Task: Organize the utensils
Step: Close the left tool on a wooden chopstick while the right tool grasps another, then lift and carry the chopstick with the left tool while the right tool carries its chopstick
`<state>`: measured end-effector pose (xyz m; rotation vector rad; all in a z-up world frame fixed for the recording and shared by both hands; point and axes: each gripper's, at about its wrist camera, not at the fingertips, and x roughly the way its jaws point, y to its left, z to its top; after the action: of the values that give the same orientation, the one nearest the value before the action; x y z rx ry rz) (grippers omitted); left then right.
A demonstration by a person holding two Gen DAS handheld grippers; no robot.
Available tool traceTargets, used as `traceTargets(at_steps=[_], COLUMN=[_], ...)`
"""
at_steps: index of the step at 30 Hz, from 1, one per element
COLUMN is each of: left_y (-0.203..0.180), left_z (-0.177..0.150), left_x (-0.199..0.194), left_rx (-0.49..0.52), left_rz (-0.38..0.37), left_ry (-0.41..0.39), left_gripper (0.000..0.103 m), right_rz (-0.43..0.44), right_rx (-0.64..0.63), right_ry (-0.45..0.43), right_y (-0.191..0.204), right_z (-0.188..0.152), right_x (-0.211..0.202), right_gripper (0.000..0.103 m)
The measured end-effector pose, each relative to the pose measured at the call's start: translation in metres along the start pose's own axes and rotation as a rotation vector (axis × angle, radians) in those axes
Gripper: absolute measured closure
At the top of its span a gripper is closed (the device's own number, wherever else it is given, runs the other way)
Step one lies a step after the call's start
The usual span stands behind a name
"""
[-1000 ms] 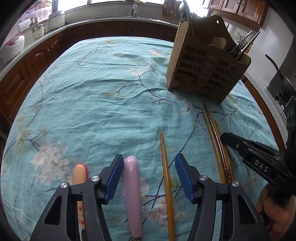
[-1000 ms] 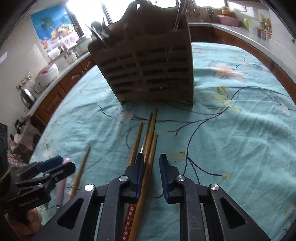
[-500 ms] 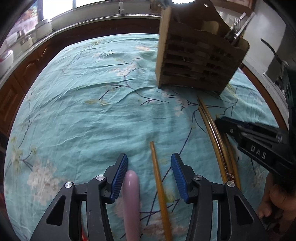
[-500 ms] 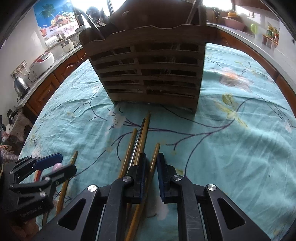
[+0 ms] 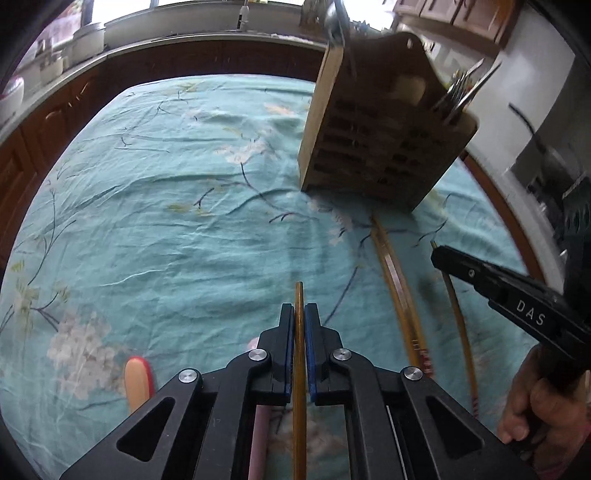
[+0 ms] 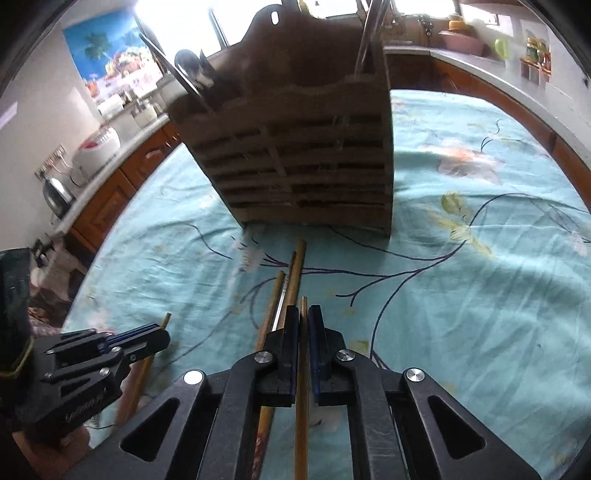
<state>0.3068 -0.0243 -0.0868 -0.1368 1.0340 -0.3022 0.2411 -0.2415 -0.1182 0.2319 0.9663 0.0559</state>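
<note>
Your left gripper [image 5: 299, 325] has just clamped one wooden chopstick [image 5: 299, 295]; your right gripper [image 6: 303, 325] has closed on another chopstick [image 6: 303, 306]. Both lie just before the wooden utensil holder [image 6: 295, 147], so lifting into it comes next.

Looks like somebody's home kitchen we're sitting in: wood cabinets [image 6: 110, 199] and a counter [image 5: 207, 35] wrapping round the table, a rice cooker [image 6: 96, 155] and kettle [image 6: 56, 197] sitting out, jars [image 6: 535, 50] by the window.
</note>
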Motion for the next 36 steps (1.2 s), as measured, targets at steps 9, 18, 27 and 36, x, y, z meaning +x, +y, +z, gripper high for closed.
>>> traceTargets(at_steps=[9,18,27,36], left_y=[-0.001,-0.007,-0.007,-0.003], left_z=[-0.006,-0.017,-0.023,-0.024], left_x=[-0.056,-0.106,-0.142,-0.16], left_rx=[-0.014,-0.006,-0.028,-0.045], left_rz=[-0.071,-0.09,-0.105,-0.117], left_ry=[-0.084,-0.163,-0.236,-0.306], left_gripper=[0.099,0.099,0.099,0.099], right_rz=[0.046,0.057,0.055,0.046], right_rx=[0.016,0.02,0.008,-0.001], right_ry=[-0.105,-0.207,-0.282,-0.345], right_y=[0.005,0.007,0.011,0.014], right_z=[0.004,0.01,0.011,0.015], right_x=[-0.054,-0.099,-0.129,-0.15], right_gripper=[0.098,0.098,0.098,0.098])
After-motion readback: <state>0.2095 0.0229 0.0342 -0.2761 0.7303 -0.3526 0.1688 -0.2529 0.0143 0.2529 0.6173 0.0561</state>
